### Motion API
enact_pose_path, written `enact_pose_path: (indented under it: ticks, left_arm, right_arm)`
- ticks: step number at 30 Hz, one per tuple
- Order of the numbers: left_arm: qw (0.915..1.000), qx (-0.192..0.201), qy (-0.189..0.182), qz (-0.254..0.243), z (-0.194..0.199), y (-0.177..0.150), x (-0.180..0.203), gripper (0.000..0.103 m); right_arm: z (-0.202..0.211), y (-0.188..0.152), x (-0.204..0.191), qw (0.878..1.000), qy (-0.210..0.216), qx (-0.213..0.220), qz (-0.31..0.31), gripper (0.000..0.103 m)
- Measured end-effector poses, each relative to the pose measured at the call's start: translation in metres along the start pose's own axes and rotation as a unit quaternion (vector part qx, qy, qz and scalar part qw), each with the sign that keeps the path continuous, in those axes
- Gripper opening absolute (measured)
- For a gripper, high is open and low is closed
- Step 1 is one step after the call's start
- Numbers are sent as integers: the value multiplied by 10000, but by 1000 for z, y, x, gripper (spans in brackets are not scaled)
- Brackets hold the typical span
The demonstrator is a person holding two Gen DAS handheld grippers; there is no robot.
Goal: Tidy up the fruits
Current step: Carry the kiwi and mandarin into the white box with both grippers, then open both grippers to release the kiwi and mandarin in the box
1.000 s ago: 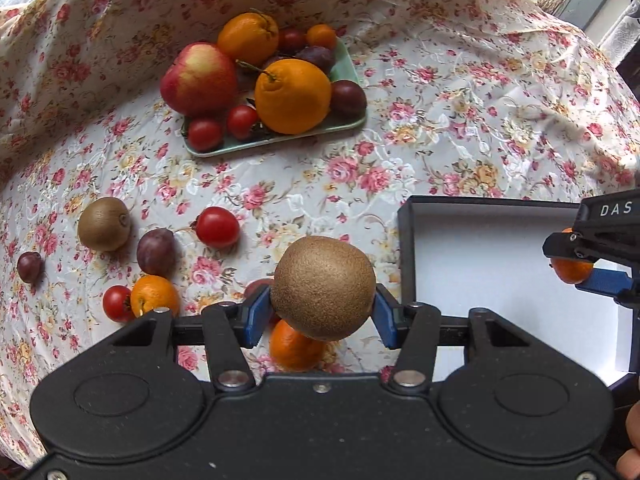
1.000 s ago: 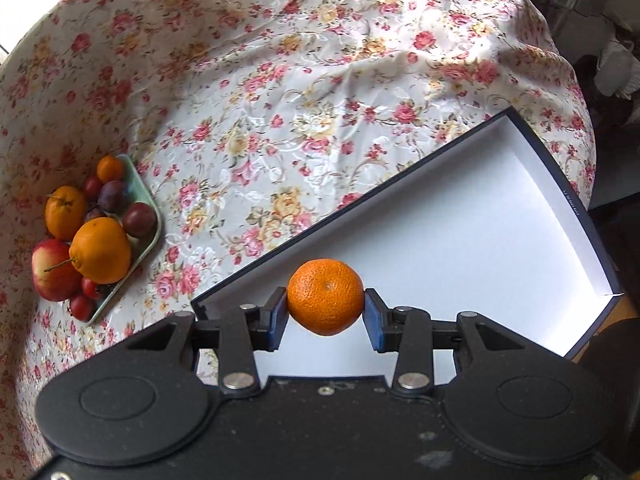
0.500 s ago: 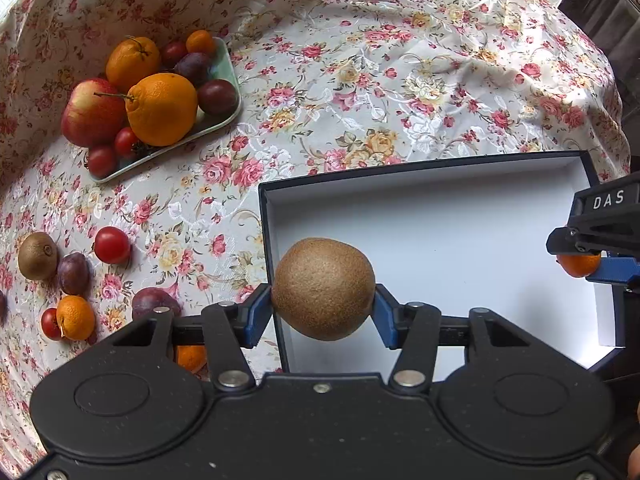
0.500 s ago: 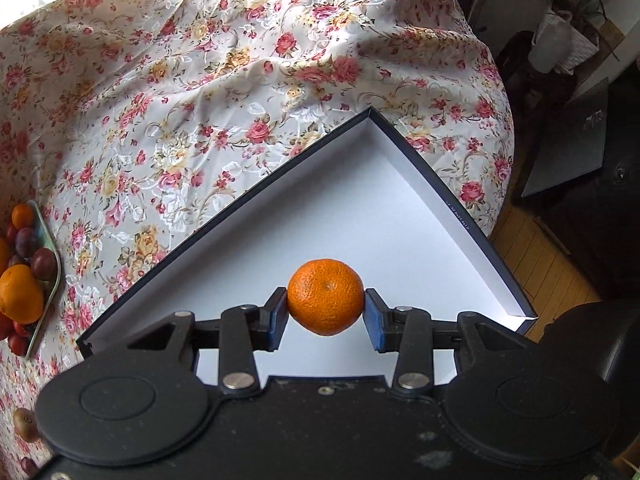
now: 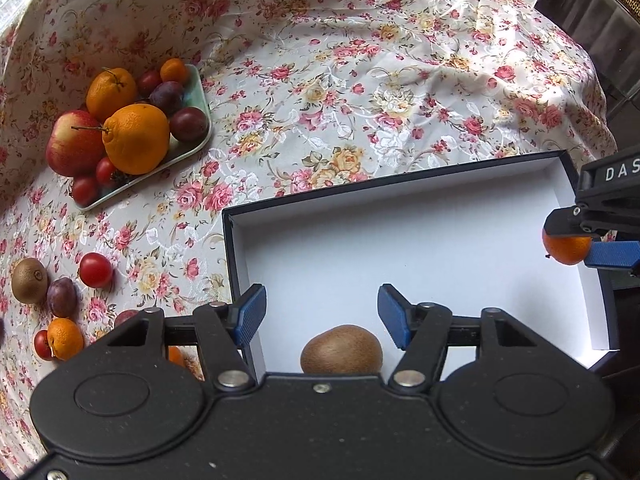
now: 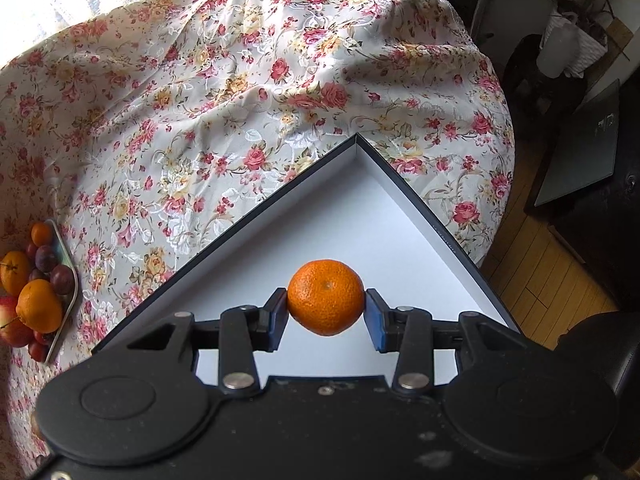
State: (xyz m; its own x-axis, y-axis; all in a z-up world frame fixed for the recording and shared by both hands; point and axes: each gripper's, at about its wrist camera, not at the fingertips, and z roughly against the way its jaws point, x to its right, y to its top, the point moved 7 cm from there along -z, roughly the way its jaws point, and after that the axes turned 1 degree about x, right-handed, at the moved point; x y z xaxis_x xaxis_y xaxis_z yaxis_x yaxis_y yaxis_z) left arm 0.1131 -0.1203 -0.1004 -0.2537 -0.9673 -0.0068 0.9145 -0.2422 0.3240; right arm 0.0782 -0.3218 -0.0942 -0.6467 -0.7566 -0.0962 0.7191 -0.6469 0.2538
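A shallow black box with a white inside lies on the flowered tablecloth. My left gripper hangs over its left end, its blue-padded jaws opening with nothing between them. A brown kiwi lies free on the box floor just below it. My right gripper hovers over the box near its far corner. Its jaws are opening, and the tangerine still hangs between the pads, touching both. The left wrist view shows that tangerine at the box's right end.
A green tray at the far left holds an apple, oranges, plums and tomatoes. Loose on the cloth left of the box are a kiwi, a plum, a tomato and a tangerine. The table drops to a wooden floor on the right.
My left gripper moved right over the box, then its jaws spread and the kiwi dropped onto the box floor. The right gripper carried the tangerine toward the box's far corner.
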Motion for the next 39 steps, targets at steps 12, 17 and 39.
enact_pose_path:
  ticks: [12, 17, 39]
  left_arm:
    - [9999, -63, 67, 83, -2, -1, -4, 66]
    - [9998, -135, 92, 112, -3, -2, -7, 65]
    - [9990, 5, 240, 373, 10, 0, -40, 66]
  right_arm:
    - [6, 1, -1, 9999, 60, 104, -18, 40]
    - [1, -3, -5, 9998, -80, -82, 176, 40]
    - [-2, -24, -37, 9951, -476, -398, 767, 40]
